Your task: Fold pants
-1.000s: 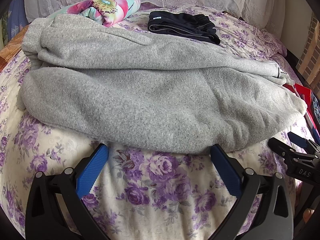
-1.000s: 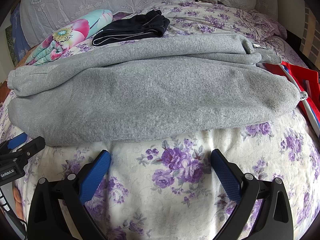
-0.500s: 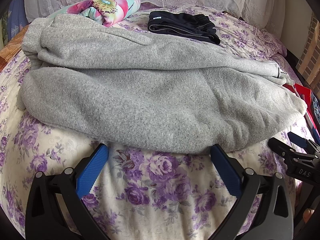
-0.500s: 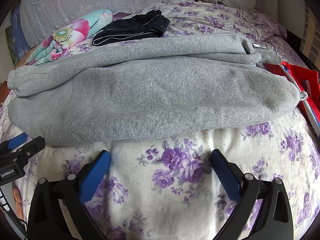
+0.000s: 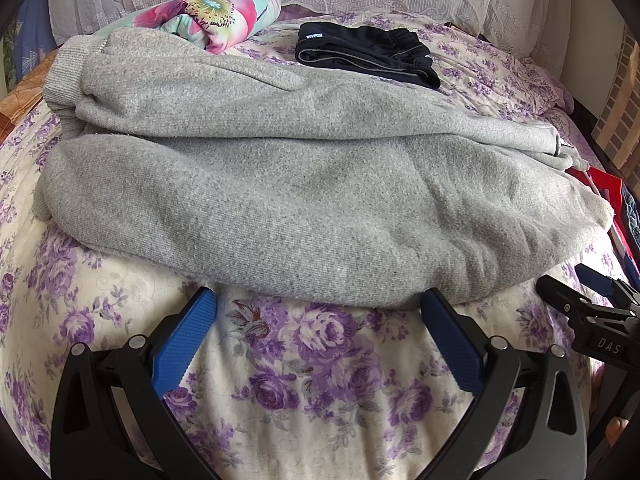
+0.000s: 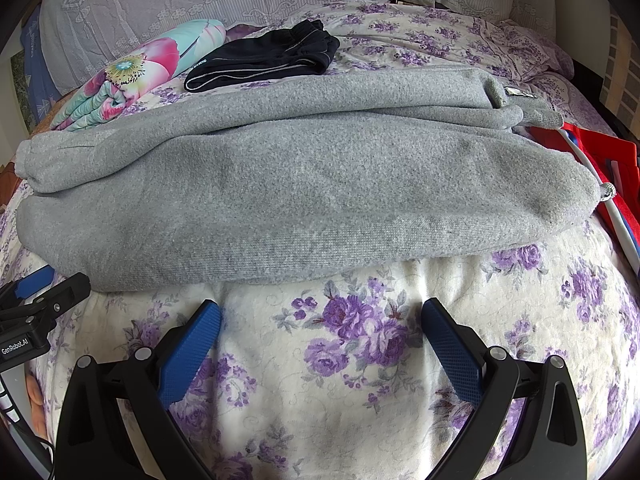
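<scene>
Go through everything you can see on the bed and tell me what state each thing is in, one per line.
Grey pants: folded lengthwise, lying flat across the bedspread, not held.
Black shorts: folded, lying behind the grey pants.
Floral bundle: rolled up, lying by the pillows.
Left tongs: open, empty, just short of the pants' near edge.
Right tongs: open, empty, over bare bedspread.

Soft, even daylight fills both my views; the grey pants [image 5: 280,200] look sharp, fisheye bending and dark vignette around them.
</scene>
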Motion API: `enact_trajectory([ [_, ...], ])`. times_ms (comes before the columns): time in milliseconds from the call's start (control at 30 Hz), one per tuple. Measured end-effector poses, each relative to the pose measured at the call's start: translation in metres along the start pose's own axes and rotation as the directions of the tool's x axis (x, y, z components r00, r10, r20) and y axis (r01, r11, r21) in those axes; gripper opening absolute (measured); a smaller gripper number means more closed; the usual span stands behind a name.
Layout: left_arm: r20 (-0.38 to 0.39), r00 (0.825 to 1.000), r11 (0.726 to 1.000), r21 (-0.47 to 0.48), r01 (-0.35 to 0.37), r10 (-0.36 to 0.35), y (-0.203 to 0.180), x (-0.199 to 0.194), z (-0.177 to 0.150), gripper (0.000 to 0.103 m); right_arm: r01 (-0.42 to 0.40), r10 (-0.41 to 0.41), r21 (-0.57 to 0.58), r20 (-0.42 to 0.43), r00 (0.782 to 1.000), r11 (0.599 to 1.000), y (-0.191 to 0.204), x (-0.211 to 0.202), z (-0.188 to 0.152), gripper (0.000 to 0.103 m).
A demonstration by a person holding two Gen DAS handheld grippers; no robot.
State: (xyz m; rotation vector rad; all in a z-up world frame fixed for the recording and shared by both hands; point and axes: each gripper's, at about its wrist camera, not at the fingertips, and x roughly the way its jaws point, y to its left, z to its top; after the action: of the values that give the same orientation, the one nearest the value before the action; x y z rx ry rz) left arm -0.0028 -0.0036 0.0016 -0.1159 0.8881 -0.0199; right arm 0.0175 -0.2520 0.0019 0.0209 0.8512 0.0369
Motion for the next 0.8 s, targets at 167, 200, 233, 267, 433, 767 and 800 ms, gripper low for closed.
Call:
enact_trajectory([
  [167, 0.0, 1.0, 1.0, 0.0, 0.0, 0.0, 0.0, 0.0, 0.0, 0.099, 0.0, 0.0, 0.0, 0.0, 1.0, 1.0, 0.0, 0.0, 0.0, 0.1],
  [200, 0.0, 1.0, 1.0, 0.0, 0.0, 0.0, 0.0, 0.0, 0.0, 0.099, 0.0, 0.0, 0.0, 0.0, 1.0, 1.0, 0.0, 0.0, 0.0, 0.1],
  [233, 0.0, 1.0, 1.0, 0.0, 0.0, 0.0, 0.0, 0.0, 0.0, 0.099, 0.0, 0.0, 0.0, 0.0, 1.0, 1.0, 0.0, 0.0, 0.0, 0.1],
  [267, -0.002, 1.0, 1.0, 0.0, 0.001, -0.001, 0.0, 0.0, 0.0, 0.099, 0.0, 0.0, 0.0, 0.0, 1.0, 1.0, 0.0, 0.0, 0.0, 0.1],
  [433, -0.021, 1.0, 1.0, 0.016, 0.003, -0.003, -0.002, 0.001, -0.001, 0.099, -0.04, 0.039, -0.03, -0.016, 0.999, 0.999, -0.003, -0.001, 0.001, 0.1],
  [767, 0.095, 0.993, 0.993, 0.091, -0.078, 0.07, 0.026, -0.051, -0.004, 0.099, -0.33, 0.291, 0.021, 0.42, 0.859, 0.944, -0.045, -0.081, -0.022, 0.1],
  [800, 0.105, 0.989, 0.989, 0.096, -0.11, 0.1, 0.034, -0.057, 0.004, 0.099, -0.368, 0.329, -0.006, 0.467, 0.821, 0.93, -0.048, -0.09, -0.023, 0.1],
])
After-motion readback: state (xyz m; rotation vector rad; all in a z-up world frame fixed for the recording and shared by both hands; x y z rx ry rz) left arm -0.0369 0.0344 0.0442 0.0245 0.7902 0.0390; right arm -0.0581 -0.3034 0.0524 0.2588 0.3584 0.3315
